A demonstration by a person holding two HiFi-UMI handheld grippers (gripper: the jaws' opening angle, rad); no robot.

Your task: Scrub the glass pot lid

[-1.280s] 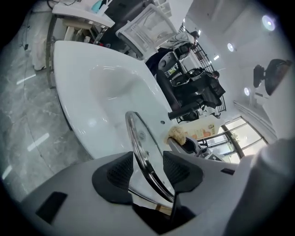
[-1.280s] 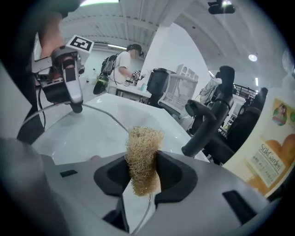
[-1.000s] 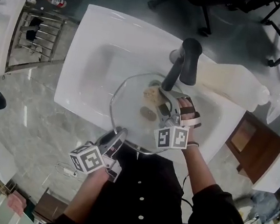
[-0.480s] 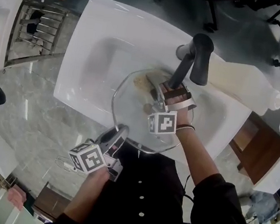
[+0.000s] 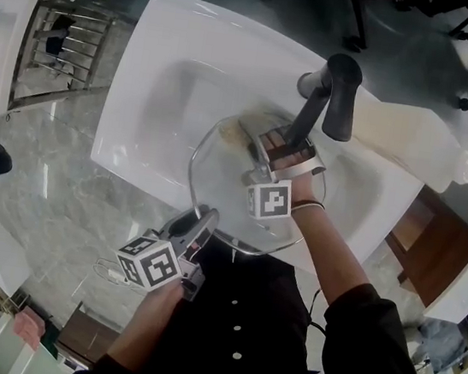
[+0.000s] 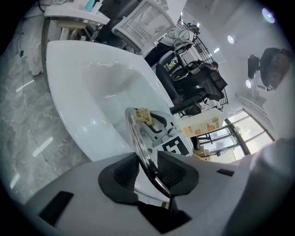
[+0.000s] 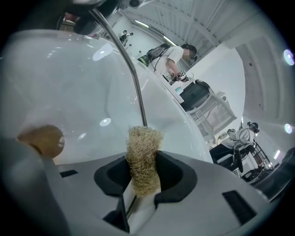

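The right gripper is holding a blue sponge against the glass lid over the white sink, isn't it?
Not a blue sponge. The right gripper view shows the right gripper shut on a tan, fibrous scrubber. The rest stands: it is against the glass lid over the white sink.

I see a black shirt (image 5: 268, 316) with white buttons (image 5: 237, 355); my grey left tongs (image 6: 148, 169) and right tongs (image 7: 144, 171) carry black-and-white marker cubes (image 5: 147, 265).

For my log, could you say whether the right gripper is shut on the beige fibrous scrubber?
Shut: the right gripper pinches the beige fibrous scrubber.
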